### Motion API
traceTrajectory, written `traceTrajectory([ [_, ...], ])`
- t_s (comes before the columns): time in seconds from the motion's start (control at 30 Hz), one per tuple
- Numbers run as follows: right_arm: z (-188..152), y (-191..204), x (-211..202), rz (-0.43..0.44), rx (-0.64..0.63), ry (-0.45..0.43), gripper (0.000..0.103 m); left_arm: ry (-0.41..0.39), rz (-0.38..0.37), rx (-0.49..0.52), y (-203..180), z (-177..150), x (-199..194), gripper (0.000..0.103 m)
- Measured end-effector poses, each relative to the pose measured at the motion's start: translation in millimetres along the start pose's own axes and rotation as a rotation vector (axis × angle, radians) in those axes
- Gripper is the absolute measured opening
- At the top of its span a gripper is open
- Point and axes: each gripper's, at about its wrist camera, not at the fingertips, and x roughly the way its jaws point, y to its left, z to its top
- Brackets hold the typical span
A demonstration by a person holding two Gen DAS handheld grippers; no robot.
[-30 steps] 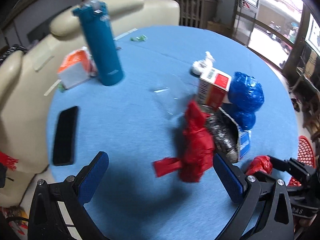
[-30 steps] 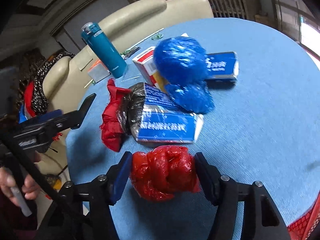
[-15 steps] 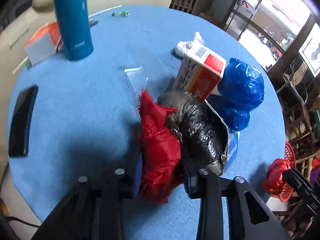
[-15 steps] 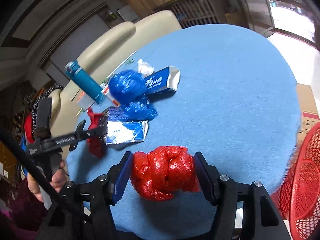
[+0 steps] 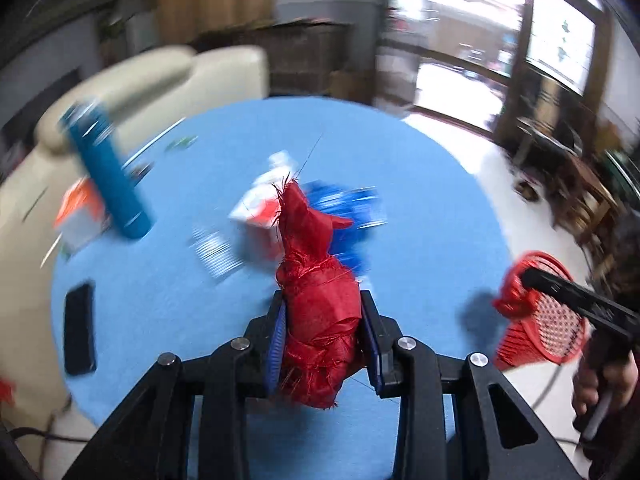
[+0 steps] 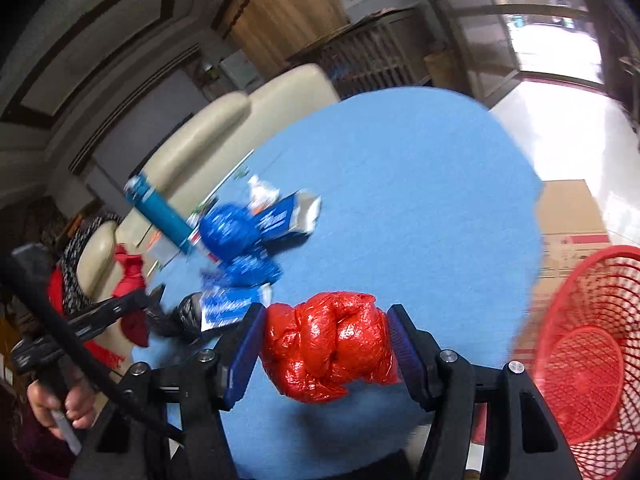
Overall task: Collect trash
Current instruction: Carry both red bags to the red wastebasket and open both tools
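Note:
My left gripper (image 5: 326,340) is shut on a frayed red cloth bundle (image 5: 318,304), lifted above the round blue table (image 5: 420,208). My right gripper (image 6: 326,348) is shut on a crumpled red plastic bag (image 6: 332,348), held over the table's near edge. A red mesh basket (image 6: 584,356) stands on the floor to the right of that gripper; in the left wrist view the red mesh basket (image 5: 548,320) sits partly behind the right gripper. On the table lie blue plastic bags (image 6: 232,236), a blue foil packet (image 6: 288,216), a red and white carton (image 5: 260,208) and a black bag (image 6: 192,312).
A tall blue bottle (image 5: 108,176), an orange and white box (image 5: 80,208) and a black phone (image 5: 79,334) are on the table's left side. Cream chairs (image 5: 160,80) ring the far edge. A cardboard box (image 6: 572,224) stands on the floor behind the basket.
My left gripper closed on the red cloth bundle and lifted it off the table. My right gripper carried the red plastic bag rightwards to the table edge, bringing the red basket into view.

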Motion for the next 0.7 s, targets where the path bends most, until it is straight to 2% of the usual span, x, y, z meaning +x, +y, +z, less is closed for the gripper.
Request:
traceTrajectory([
  [0.13,-1,-42,-33,-0.045,0.078,-0.065,0.065,-0.016,-0.042,0.079,-30,13,0,0.036],
  [0.33,-1,-99,-71,-0.083,0.192,-0.139,0.065,0.033,-0.052,0.088,-42,23,20,0.037],
  [0.4,-2,-110,-78,-0.090,0.206,-0.155,0.065,0.014,-0.053,0.105,-51,24,6,0.037],
  [0.5,-3,-121,-82,-0.093,0.224,-0.166,0.065,0.001,-0.045,0.127,-58,30,6,0.037],
  [0.63,-4,-129,-82,-0.097,0.241,-0.169,0.065,-0.011,-0.060,0.108,-62,39,-2,0.037],
  [0.7,-4,-134,-81,-0.104,0.248,-0.174,0.065,-0.028,-0.067,0.136,-73,44,-5,0.037],
])
